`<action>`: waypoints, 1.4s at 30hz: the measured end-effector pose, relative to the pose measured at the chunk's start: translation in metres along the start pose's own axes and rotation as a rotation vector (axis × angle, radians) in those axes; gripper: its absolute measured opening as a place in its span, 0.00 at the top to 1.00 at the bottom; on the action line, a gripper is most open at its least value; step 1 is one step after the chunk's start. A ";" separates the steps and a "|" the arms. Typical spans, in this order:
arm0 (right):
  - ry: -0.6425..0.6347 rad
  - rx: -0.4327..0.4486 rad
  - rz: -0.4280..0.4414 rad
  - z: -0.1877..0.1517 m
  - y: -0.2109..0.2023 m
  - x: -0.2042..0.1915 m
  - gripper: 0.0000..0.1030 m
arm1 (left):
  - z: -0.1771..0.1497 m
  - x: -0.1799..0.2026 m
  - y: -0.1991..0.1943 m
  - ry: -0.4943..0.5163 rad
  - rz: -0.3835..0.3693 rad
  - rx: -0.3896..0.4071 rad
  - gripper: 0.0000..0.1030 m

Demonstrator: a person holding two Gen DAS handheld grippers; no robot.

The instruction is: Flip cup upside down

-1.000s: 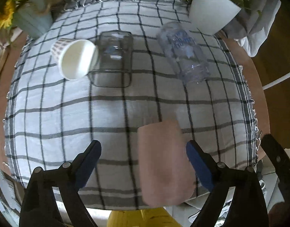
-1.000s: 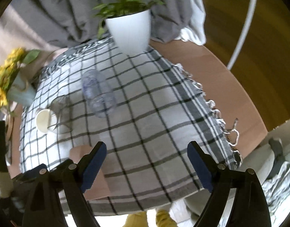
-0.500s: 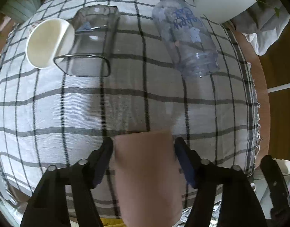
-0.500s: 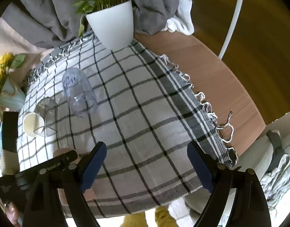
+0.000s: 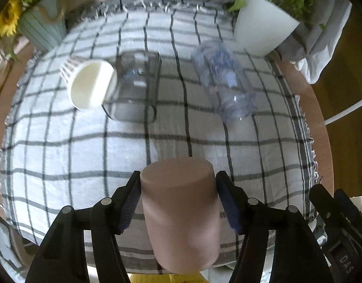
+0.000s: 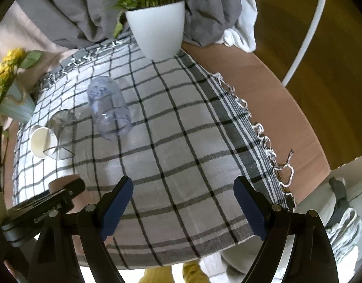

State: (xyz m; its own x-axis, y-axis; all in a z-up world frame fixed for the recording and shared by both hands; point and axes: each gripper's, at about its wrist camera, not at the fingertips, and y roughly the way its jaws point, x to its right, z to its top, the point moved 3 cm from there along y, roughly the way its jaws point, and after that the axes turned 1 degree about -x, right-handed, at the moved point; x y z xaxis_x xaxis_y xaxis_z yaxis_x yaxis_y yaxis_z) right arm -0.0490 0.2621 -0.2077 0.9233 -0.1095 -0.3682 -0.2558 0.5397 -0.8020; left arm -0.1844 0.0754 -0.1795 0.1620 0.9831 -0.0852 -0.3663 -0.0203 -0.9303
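L to R, all placed vs the pink cup (image 5: 181,212), seen from the left wrist cam.

Far-left of the cup, well apart: white paper cup (image 5: 91,83) on its side, mouth toward cam. Touching it on the right, a clear square glass (image 5: 133,89), also lying down. Both beyond the cup on the checked cloth (image 5: 62,141).

The cup itself: clamped between the blue pads (image 5: 130,202) of the left gripper (image 5: 178,200), one pad on each flank, so L is closed on it. Its flat closed end faces away from the cam and its long axis runs along the fingers; whether it touches the cloth I can't tell. It sits at the near edge of the cloth.

Beyond-right of the cup: clear plastic tumbler (image 5: 225,82) on its side, blue print; farther back-right, white plant pot (image 5: 263,33).

Right gripper (image 6: 183,202): jaws spread wide, nothing between, hanging over the near-right of the cloth, well right of the cup. Only a sliver of the cup (image 6: 60,180) shows in its view, behind the L tool.

Key relation, my read: the cup's axis is in line w/ the L fingers, the grip is across its girth, and L is the only hand on it. So the flip prob. comes from a wrist turn by L; R isn't needed. Risk: smooth wall slipping in the pads mid-turn.
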 end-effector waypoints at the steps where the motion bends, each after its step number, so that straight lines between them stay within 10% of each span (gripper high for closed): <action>1: -0.006 0.006 0.001 0.000 -0.002 -0.002 0.16 | 0.001 0.000 -0.003 0.010 0.007 0.014 0.39; 17: -0.061 0.085 -0.040 -0.004 -0.017 -0.011 0.16 | 0.002 0.010 -0.019 0.097 0.052 0.247 0.40; 39: -0.016 0.058 -0.015 0.004 -0.004 -0.010 0.16 | 0.035 0.028 0.003 0.243 0.044 0.186 0.39; 42: -0.015 0.062 -0.009 0.005 -0.004 -0.011 0.16 | 0.036 0.029 0.001 0.254 0.067 0.189 0.21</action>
State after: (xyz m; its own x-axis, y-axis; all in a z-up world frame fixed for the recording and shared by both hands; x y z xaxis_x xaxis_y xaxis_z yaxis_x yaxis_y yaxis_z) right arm -0.0568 0.2657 -0.1978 0.9296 -0.1023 -0.3541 -0.2301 0.5895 -0.7743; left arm -0.2129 0.1104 -0.1703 0.3465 0.9033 -0.2530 -0.5442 -0.0261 -0.8385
